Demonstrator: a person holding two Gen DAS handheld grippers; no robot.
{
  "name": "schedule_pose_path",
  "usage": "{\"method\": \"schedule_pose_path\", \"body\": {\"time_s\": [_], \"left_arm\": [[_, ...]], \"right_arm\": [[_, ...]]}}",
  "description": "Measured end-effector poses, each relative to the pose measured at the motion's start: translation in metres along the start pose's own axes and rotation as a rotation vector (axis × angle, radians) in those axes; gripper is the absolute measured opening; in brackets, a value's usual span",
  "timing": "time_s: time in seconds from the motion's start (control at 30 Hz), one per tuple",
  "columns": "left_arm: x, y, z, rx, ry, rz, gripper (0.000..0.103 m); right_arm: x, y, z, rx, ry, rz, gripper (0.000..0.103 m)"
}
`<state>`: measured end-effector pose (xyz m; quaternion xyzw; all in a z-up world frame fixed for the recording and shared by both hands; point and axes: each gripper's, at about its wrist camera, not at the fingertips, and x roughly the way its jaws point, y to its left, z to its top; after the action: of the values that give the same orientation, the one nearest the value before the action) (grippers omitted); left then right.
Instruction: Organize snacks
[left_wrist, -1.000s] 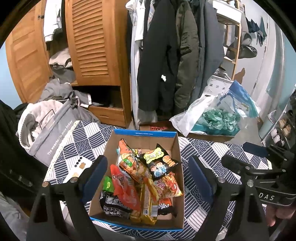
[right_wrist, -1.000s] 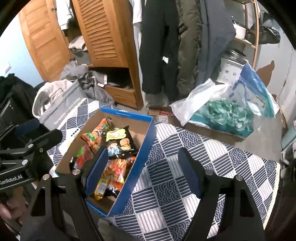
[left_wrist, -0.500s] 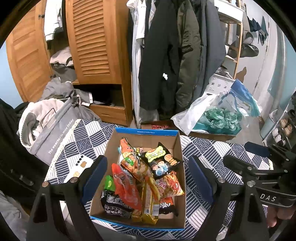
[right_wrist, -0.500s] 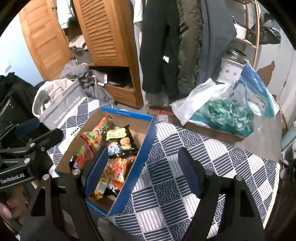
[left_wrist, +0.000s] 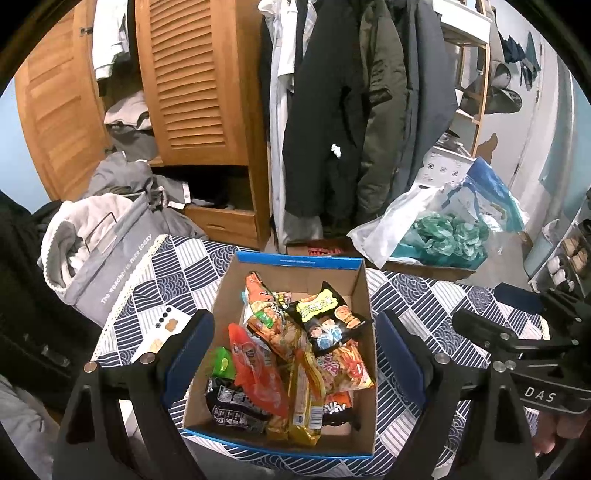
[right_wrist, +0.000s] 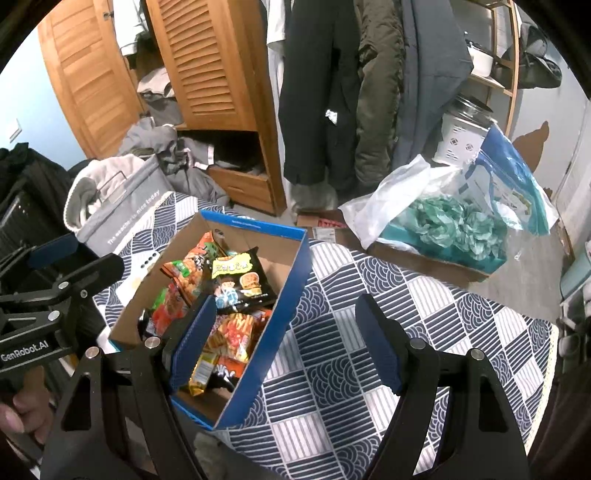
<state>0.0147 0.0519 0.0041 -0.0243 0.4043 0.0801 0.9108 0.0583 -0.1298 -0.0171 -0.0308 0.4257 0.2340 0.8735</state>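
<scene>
Snacks are lying heaped in an open cardboard box (left_wrist: 295, 264) with a blue rim, sitting on the table's patterned navy-and-white cloth (right_wrist: 369, 332). A black-and-yellow packet (left_wrist: 327, 323) is resting on top, leaning over an orange packet (left_wrist: 273, 321); a red-orange packet (left_wrist: 258, 373) and a black wrapper (left_wrist: 232, 404) are lying nearer the front wall, with a small green packet (left_wrist: 223, 362) tucked at the left side. The left gripper (left_wrist: 295, 354) is hovering over the box, fingers spread wide, gripping nothing. The right gripper (right_wrist: 284, 347) is hanging over the box's right wall and the bare cloth beside it, fingers apart and empty. Compared with a second ago, nothing is looking different: box, packets and both grippers are sitting just as they were.
</scene>
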Motion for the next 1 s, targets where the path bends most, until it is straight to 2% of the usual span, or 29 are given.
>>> {"method": "schedule_pose_path", "body": {"time_s": [1.0], "left_arm": [[0.0025, 0.0014, -0.0024, -0.016, 0.040, 0.007, 0.090]], "right_arm": [[0.0000, 0.0028, -0.0008, -0.002, 0.004, -0.002, 0.077]]}}
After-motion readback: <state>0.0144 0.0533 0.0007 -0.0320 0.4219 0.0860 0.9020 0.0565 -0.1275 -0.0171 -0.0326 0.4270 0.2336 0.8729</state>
